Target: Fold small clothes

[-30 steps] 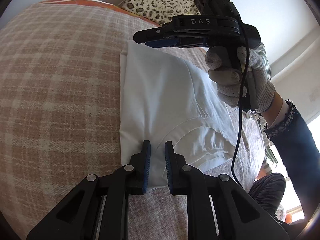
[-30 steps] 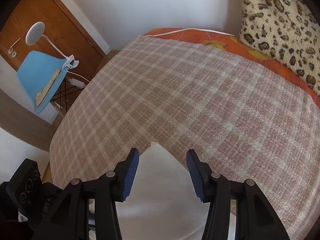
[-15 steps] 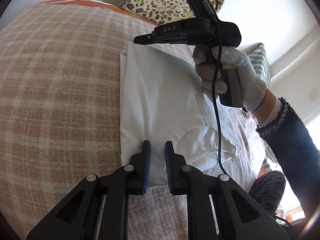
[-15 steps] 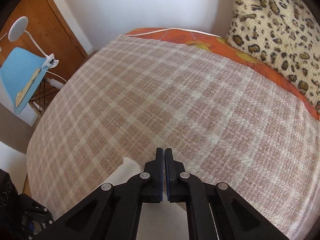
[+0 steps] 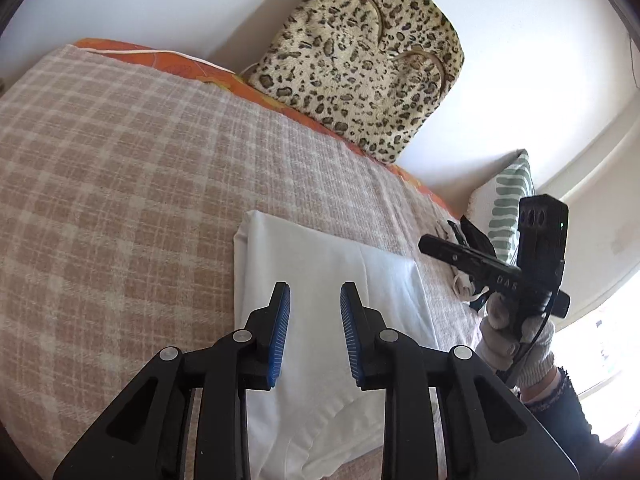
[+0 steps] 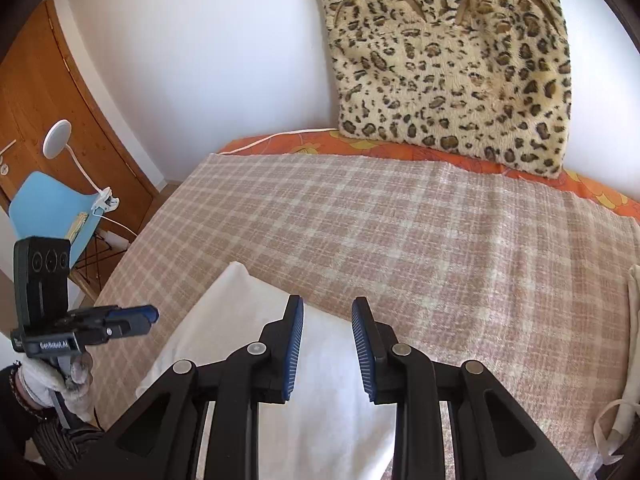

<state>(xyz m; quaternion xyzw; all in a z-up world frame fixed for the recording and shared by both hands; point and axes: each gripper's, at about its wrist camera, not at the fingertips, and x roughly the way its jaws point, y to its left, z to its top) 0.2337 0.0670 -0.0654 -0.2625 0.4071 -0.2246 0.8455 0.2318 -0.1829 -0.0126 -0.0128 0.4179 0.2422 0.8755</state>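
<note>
A bed [image 6: 400,240] covered by a pink-and-cream plaid blanket [image 5: 120,200] fills both views, with an orange floral sheet [image 6: 440,152] showing along its far edge by the white wall. A leopard-print cushion [image 6: 452,64] stands upright against that wall.

The white garment [image 5: 328,272], folded into a flat oblong, lies on the blanket close in front of both cameras. In the left wrist view its long axis runs from the camera away toward the wall, with a folded edge on the left and a curved seam at the near end. It lies flat, with nothing lifting it.

The left claw [image 5: 315,332] hangs above the garment with its blue pads spreading apart, nothing between them. The right claw [image 6: 327,346] is likewise released over the cloth, its pads parting and gripping nothing.

Seen from the left wrist, the right gripper's body reads "DAS", held by a hand in a white knit glove [image 5: 516,344]. From the right wrist, the left gripper's body carries a label that seems to read "GenRobot.AI", though it is small. A blue chair [image 6: 52,208] with a clip-on white lamp [image 6: 58,144] stands by a wooden door [image 6: 60,92].
</note>
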